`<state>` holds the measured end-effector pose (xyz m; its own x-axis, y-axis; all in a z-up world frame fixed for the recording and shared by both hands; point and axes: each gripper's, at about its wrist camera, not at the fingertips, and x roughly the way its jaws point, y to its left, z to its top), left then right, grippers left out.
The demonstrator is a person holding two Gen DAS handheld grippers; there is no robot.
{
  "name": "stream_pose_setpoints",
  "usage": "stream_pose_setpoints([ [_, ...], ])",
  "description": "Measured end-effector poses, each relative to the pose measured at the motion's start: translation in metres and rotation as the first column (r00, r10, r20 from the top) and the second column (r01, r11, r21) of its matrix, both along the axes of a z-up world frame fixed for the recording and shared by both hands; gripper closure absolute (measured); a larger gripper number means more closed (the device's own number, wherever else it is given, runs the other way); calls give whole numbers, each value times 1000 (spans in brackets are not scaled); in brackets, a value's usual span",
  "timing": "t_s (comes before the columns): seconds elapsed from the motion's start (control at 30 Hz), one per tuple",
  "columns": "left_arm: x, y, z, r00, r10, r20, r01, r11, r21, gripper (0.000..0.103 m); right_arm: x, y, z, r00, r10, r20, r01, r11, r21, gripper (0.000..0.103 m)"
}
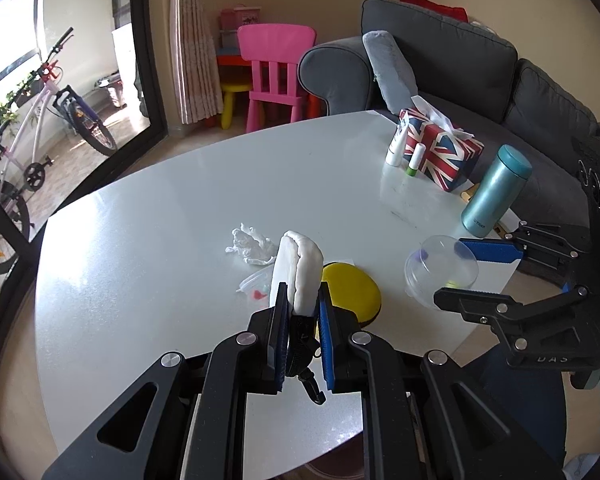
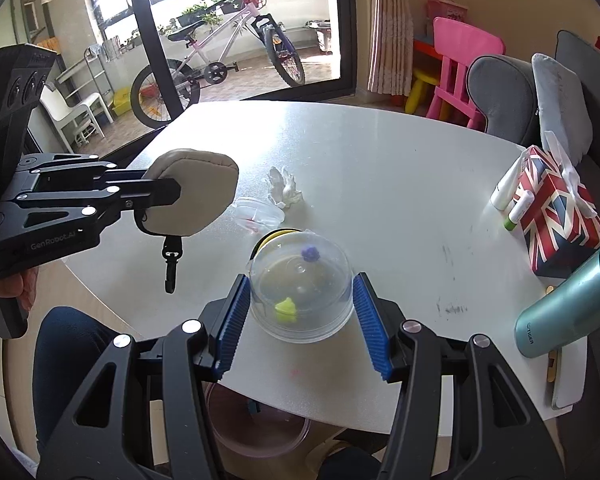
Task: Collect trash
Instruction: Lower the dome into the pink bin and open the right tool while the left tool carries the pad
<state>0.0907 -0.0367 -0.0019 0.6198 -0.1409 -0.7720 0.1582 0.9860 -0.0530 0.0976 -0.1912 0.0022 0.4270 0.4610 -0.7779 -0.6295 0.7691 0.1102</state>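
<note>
Left gripper (image 1: 303, 308) clamped on a padded beige pouch (image 1: 298, 272), fingers (image 1: 281, 320) pressed to both sides, black clip dangling beneath, all held clear above the white desk (image 1: 180, 240). Right gripper (image 2: 300, 320) gripping a clear plastic dome container (image 2: 300, 292), blue fingers (image 2: 232, 320) against its sides; purple and yellow-green bits visible inside. Still lying on the desk: crumpled white tissue (image 2: 284, 188), just beside it a shallow clear lid (image 2: 258, 214), then a yellow disc (image 1: 352, 292). Further right, a flag-patterned tissue box (image 2: 556, 216) and teal flask (image 2: 568, 304).
</note>
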Motion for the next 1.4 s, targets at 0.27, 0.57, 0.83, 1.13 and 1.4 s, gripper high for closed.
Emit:
stream_pose_setpoints([
  [0.27, -53, 1, 10, 1000, -3, 14, 3, 1000, -12, 89, -34, -4, 13, 998, 46, 34, -47, 999, 3, 50],
  [0.57, -95, -1, 8, 1000, 1, 2, -1, 999, -39, 89, -77, -10, 15, 993, 109, 34, -109, 994, -2, 50],
  [0.83, -126, -8, -11, 999, 9, -40, -12, 997, -76, 89, -110, -14, -9, 988, 150, -39, -151, 989, -9, 50],
  [1.13, -144, -6, -34, 995, 33, -90, -44, 992, -117, 89, -128, -11, -41, 977, 173, -126, -176, 984, -19, 50],
  [1.4, -145, -6, -39, 995, 28, -97, -40, 991, -125, 89, -133, -10, -40, 976, 174, -129, -177, 984, -9, 16],
])
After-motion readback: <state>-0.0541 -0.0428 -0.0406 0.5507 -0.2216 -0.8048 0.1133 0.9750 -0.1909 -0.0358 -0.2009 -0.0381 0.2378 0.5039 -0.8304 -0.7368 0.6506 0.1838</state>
